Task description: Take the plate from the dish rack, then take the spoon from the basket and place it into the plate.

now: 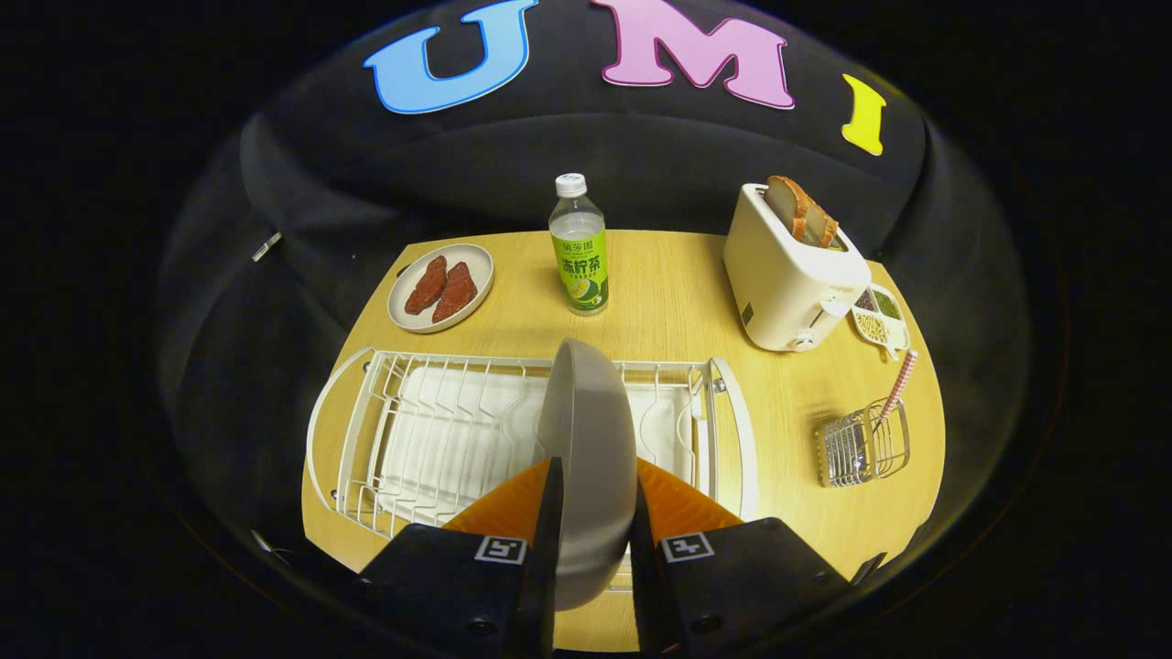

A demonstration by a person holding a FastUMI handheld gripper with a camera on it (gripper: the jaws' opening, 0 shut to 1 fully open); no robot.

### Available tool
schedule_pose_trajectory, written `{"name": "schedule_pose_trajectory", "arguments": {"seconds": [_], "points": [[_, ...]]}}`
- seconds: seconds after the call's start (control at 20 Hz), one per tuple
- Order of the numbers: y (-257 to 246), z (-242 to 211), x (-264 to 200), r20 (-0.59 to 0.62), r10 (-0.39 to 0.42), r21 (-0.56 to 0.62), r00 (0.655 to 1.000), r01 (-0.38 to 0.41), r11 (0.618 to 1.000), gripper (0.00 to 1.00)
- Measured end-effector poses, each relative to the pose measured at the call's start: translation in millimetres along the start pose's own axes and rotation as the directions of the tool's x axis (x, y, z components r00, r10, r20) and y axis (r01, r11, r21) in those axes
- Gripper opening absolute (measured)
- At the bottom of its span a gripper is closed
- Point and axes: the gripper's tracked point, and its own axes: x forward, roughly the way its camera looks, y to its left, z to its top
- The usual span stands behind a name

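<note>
A grey plate (586, 439) stands on edge between my two fingers, over the white wire dish rack (439, 430). My gripper (591, 513) is shut on the plate, one finger pressing each face near its lower rim. The plate seems raised above the rack's slots, though its bottom edge is hidden behind my fingers. To the right of the rack, on the wooden table (678, 293), stands a small wire basket (862, 446). A spoon with a red-and-white checked handle (896, 388) leans out of the basket.
Beyond the rack stand a green-labelled bottle (579, 247), a plate with two pieces of meat (440, 286) to its left, and a cream toaster with bread (792, 270) to its right. A small divided dish of seeds (879, 316) sits beside the toaster.
</note>
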Motion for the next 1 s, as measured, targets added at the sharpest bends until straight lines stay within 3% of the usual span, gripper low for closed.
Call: {"name": "schedule_pose_trajectory", "arguments": {"seconds": [0.5, 0.55, 0.75, 1.0], "points": [[-9, 24, -15, 0.06, -0.078, -0.086, 0.995, 0.083, 0.993, 0.38], [-12, 25, -16, 0.063, -0.08, -0.1, 0.995, 0.086, 0.991, 0.34], [-28, 20, -21, 0.055, -0.058, -0.089, 0.997, 0.063, 0.994, 0.3], [-52, 19, -50, 0.077, 0.047, -0.019, 0.996, -0.046, 0.999, 0.27]]}}
